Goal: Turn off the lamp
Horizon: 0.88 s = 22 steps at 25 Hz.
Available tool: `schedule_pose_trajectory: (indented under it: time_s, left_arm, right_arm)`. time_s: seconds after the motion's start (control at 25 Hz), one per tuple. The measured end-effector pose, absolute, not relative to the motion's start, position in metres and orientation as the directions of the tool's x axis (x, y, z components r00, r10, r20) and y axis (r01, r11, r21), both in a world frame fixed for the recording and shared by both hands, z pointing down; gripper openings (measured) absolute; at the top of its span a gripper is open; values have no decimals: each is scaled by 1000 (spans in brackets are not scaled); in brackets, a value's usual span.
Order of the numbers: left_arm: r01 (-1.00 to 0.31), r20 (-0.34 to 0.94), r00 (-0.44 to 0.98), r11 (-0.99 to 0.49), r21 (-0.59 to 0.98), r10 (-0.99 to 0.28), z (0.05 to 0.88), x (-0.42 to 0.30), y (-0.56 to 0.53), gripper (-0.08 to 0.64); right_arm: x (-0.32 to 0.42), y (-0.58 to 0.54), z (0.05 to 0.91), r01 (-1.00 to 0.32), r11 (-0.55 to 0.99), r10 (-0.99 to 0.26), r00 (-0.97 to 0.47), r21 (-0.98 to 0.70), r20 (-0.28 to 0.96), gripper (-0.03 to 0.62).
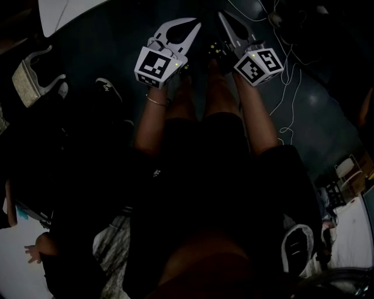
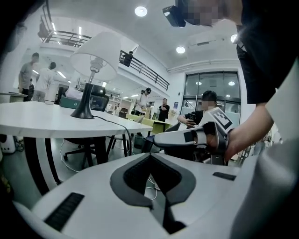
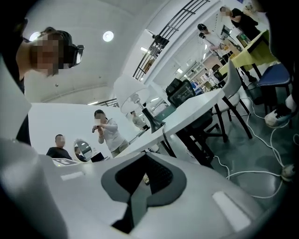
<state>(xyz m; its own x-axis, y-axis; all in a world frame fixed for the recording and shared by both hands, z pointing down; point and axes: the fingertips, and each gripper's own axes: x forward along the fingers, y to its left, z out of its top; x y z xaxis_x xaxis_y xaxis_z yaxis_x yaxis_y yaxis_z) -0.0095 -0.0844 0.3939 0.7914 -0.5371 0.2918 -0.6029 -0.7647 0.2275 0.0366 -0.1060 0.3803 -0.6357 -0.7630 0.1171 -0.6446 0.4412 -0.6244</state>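
lamp [image 2: 93,60] on table [image 2: 46,122]; left tool [image 1: 194,26], right tool [image 1: 222,17] closed

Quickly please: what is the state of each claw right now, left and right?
Left claw: closed, holding nothing.
Right claw: closed, holding nothing.

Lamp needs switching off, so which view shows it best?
Left gripper view: the lamp stands whole on the table, shade to base. Right gripper view shows it smaller, tilted; head view shows none of it.
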Motion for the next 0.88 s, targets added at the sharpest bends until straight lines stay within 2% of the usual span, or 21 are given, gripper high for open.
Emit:
schedule_pose_trajectory:
  time_s: [0.52, 0.88]
  left_arm:
    - [-659, 239, 751, -670, 341, -616, 326, -2, -106, 6]
    - [-631, 186, 775, -721, 286, -605, 274, -6, -108, 6]
  right_arm:
    - [50, -110, 303, -631, 469, -781, -623, -617, 44, 0]
    - [47, -107, 251, -653, 512, -790, -613, -558, -8, 0]
